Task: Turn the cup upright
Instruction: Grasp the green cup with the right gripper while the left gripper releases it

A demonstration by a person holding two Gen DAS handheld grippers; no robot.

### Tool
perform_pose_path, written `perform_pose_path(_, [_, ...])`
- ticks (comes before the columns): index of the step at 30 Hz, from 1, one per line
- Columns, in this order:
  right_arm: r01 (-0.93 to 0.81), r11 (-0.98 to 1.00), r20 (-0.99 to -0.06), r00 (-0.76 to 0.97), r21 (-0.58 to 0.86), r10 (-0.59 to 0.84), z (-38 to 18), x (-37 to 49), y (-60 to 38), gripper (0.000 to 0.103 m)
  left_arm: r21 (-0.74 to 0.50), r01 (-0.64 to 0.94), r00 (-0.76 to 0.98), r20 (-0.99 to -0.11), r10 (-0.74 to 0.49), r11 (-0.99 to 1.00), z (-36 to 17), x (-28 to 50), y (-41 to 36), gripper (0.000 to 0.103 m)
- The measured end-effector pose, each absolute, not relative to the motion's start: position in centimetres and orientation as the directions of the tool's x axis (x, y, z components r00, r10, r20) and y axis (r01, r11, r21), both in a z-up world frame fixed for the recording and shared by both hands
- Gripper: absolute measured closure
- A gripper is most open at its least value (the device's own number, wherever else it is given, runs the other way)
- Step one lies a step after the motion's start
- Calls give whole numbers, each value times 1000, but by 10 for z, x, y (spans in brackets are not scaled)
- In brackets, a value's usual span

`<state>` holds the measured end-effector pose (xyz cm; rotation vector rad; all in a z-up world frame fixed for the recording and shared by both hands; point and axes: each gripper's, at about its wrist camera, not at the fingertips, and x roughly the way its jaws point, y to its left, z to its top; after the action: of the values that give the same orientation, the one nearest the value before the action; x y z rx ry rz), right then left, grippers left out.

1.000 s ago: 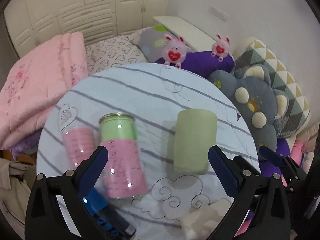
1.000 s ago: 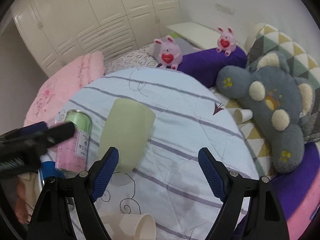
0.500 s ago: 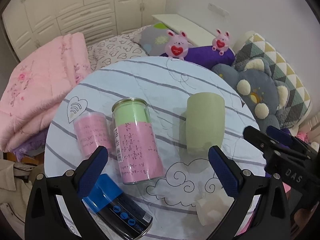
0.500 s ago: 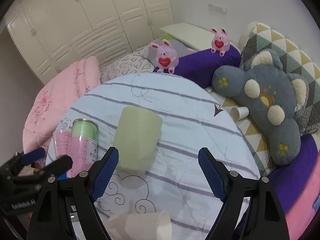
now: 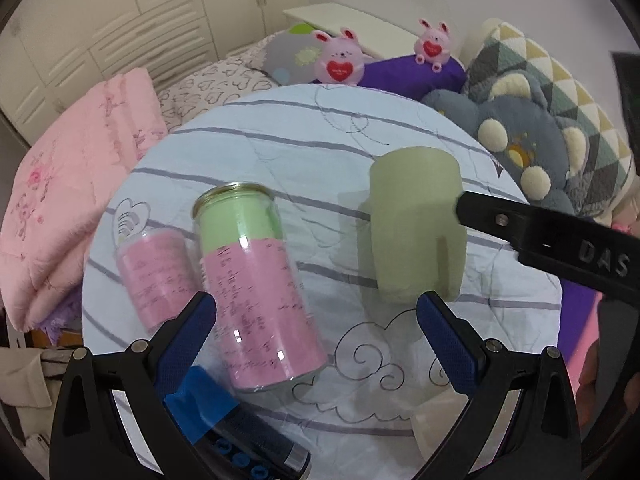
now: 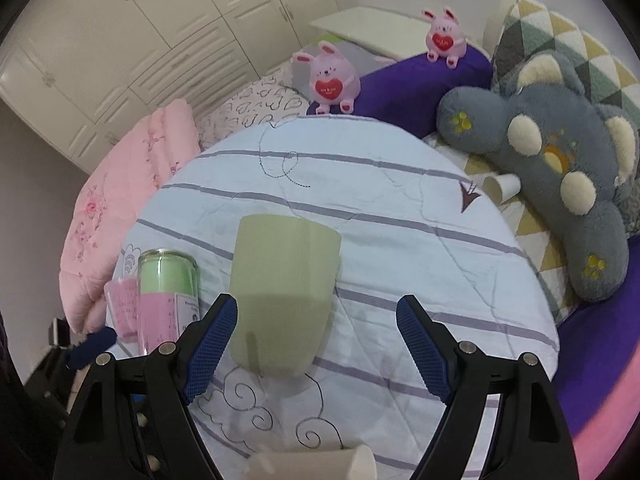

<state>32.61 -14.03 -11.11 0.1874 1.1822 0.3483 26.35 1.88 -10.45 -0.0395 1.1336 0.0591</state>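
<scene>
A pale green cup (image 5: 416, 224) stands upside down on the round table with a striped light-blue cloth (image 5: 304, 128). It also shows in the right wrist view (image 6: 284, 292). My right gripper (image 6: 316, 344) is open, its left finger close beside the cup's lower left side, the cup partly between the jaws. My left gripper (image 5: 316, 332) is open and empty, hovering over the near part of the table, with the cup just beyond its right finger. A finger of the right gripper (image 5: 552, 240) reaches in beside the cup in the left wrist view.
A tall green and pink can (image 5: 252, 292) and a smaller pink cup (image 5: 156, 276) stand left of the green cup. A blue-capped dark bottle (image 5: 236, 432) lies near the front edge. A white paper cup (image 6: 320, 464) lies at the front. Pillows, plush toys and a pink quilt (image 5: 68, 184) surround the table.
The right gripper has moved closer to the green cup, which now lies partly between its jaws. The left gripper has drifted slightly nearer the table. Both stay open.
</scene>
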Motion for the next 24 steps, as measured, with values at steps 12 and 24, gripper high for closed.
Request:
perform_pose_path(12, [-140, 891, -868, 207, 431, 452, -141, 356, -125, 20, 29, 32, 399, -917, 14, 999, -118, 290, -2, 1])
perform_pose_path(24, [-125, 828, -820, 123, 546, 559, -167, 377, -112, 20, -37, 58, 390, -919, -57, 998, -122, 297, 0, 0])
